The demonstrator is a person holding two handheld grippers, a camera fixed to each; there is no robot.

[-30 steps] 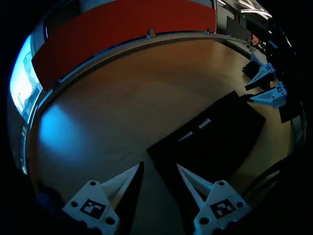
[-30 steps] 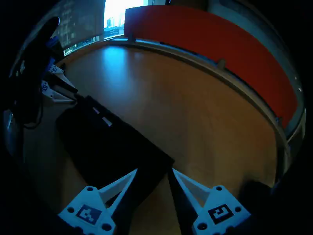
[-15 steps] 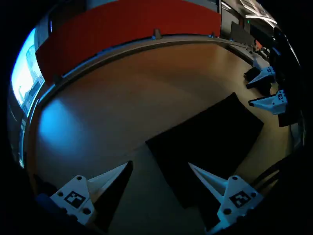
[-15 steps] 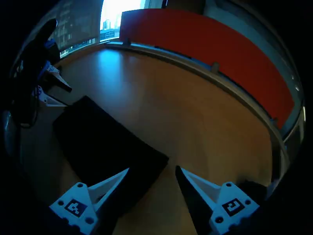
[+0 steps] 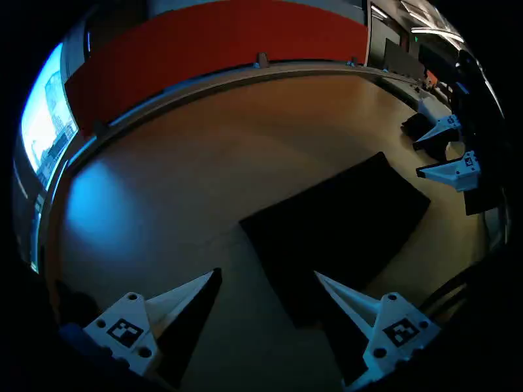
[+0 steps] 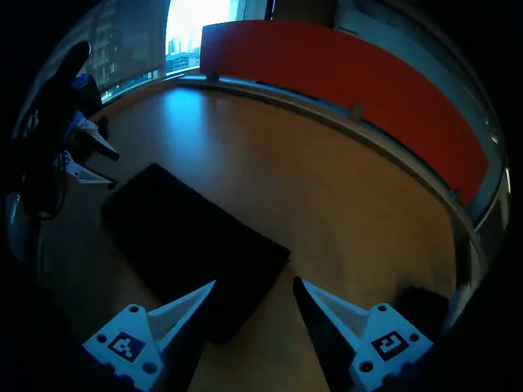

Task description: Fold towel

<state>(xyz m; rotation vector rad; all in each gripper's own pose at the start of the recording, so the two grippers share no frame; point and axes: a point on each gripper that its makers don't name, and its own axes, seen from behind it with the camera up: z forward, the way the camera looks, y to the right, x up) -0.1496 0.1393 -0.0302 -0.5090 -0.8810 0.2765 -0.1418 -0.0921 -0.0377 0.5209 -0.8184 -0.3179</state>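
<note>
Wide wooden surface, bare wood out ahead of both tools, with a blue sheen from the window far off to the left hand-held gripper's left side. A long red partition panel runs along the surface's far edge, beyond everything else. The towel is dark, folded into a flat rectangle, and lies on the surface just ahead of the left hand-held gripper and a bit to its right. The towel's near edge reaches down beside that tool's right finger; cannot tell whether they touch. In the right gripper view the same towel lies ahead and to the left of the right hand-held gripper, near corner by its left finger. Both hand-held grippers have their fingers spread wide with nothing between them, only wood and towel edge seen through the gap. Each one faces the other from opposite ends of the towel, fingertips close to the cloth but apart from it.
</note>
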